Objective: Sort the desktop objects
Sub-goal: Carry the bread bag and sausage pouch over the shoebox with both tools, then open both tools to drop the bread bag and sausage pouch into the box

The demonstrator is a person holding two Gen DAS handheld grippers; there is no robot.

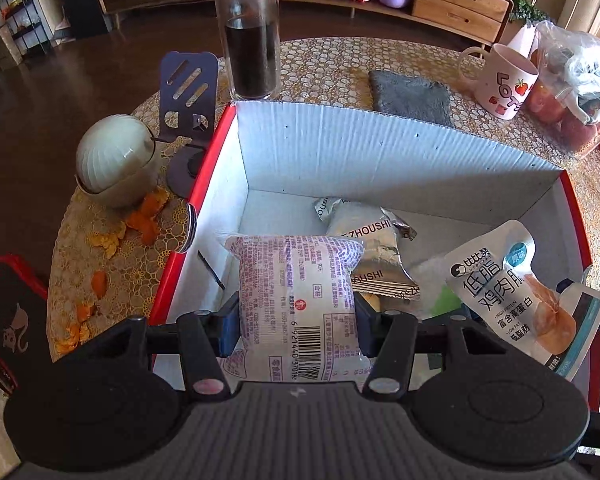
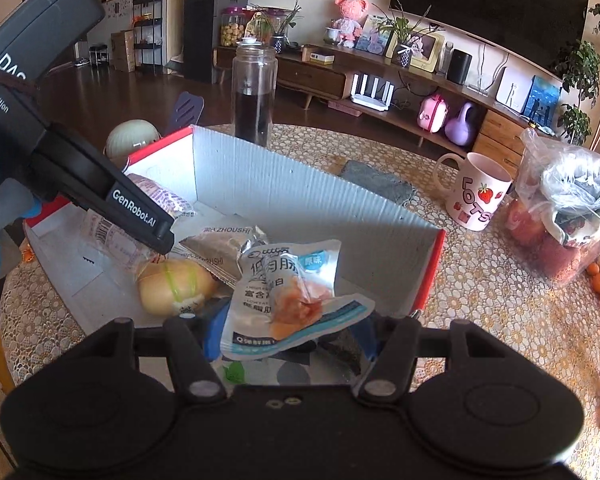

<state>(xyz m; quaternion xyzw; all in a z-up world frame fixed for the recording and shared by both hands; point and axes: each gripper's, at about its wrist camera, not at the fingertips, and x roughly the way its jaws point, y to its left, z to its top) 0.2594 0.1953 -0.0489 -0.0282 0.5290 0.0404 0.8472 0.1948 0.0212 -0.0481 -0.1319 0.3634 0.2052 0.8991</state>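
A red-edged cardboard box (image 1: 380, 152) with white inner walls stands on the table; it also shows in the right wrist view (image 2: 300, 196). My left gripper (image 1: 296, 320) is shut on a purple-printed snack packet (image 1: 296, 292) and holds it over the box's near left part. My right gripper (image 2: 290, 332) is shut on a white chicken sausage pouch (image 2: 288, 292), held above the box's near right part; the pouch also shows in the left wrist view (image 1: 508, 288). Inside the box lie a silver ZHOUSHI packet (image 1: 368, 248) and a wrapped yellow bun (image 2: 172, 284).
Behind the box stand a glass jar of dark liquid (image 1: 250, 28), a grey cloth (image 1: 412, 96), a LOTS mug (image 1: 504, 80) and a plastic bag of fruit (image 1: 572, 88). Left of the box are a round lidded bin (image 1: 116, 160), a phone stand (image 1: 186, 100) and orange peels (image 1: 140, 220).
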